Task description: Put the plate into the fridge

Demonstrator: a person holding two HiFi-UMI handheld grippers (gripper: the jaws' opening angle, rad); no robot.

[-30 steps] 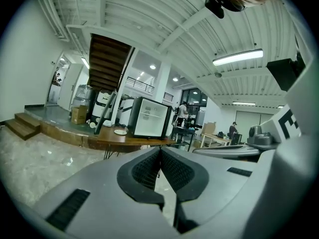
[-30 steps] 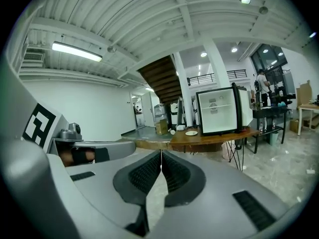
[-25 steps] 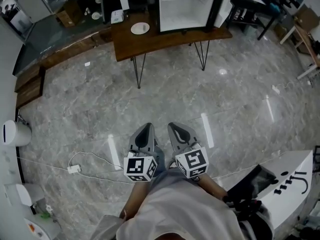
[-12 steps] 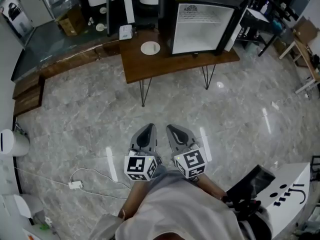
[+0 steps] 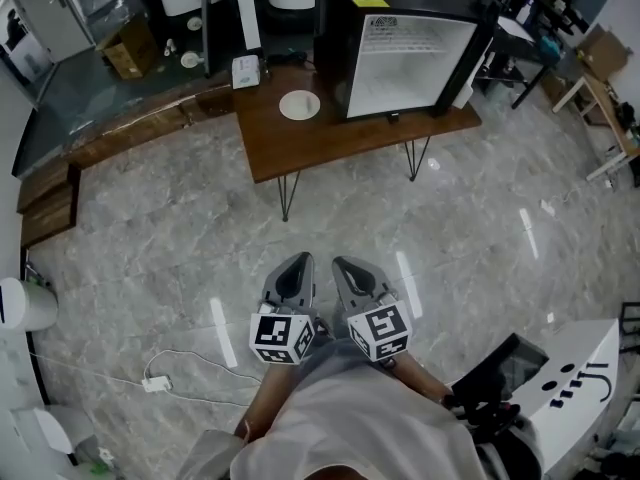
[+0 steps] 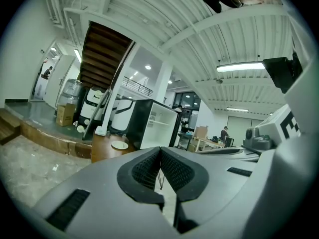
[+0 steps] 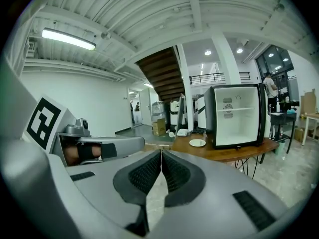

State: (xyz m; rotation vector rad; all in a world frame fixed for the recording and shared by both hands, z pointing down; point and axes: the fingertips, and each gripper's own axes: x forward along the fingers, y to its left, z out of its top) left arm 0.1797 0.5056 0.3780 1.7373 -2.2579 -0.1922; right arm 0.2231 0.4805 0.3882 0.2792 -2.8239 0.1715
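Closing in now: over the last second the wooden surface (image 5: 330, 138) has slid nearer in the head view, so the walk-up is under way. Left hand-held gripper (image 5: 299, 259) and right hand-held gripper (image 5: 341, 262) ride side by side, each with jaws pressed together on nothing. The plate (image 5: 299, 104) sits at twelve o'clock, well apart, just at nine o'clock of the open fridge (image 5: 405, 58). No grasp yet.
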